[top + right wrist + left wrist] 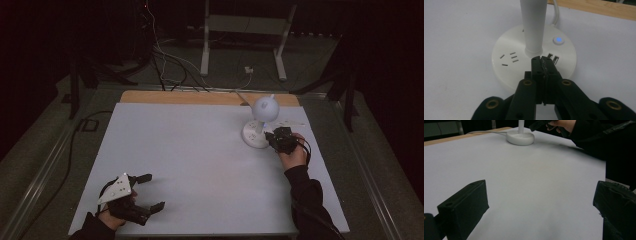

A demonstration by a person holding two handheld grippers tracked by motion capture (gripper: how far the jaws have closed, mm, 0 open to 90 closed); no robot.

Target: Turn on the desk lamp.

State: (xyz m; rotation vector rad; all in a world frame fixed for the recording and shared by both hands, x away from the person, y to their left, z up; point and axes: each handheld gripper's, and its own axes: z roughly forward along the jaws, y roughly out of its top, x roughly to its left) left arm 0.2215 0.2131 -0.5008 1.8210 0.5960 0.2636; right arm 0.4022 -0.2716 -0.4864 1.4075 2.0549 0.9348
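Right claw (543, 61): mine, pressed fully closed with nothing between its jaws, tips over the lamp base by the stem.
Lamp (263, 110): upright at the desk's (190, 160) far right; blue button (558, 40) lit.
Left claw (152, 191): spread wide, empty, near corner.

Black fingers (534, 72), brass screws, dark sleeves (310, 200)

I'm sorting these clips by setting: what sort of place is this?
Probably a lab or recording workspace, not a home: a bare white table with just a desk lamp, cables loose on the dark floor, and a metal stand behind.
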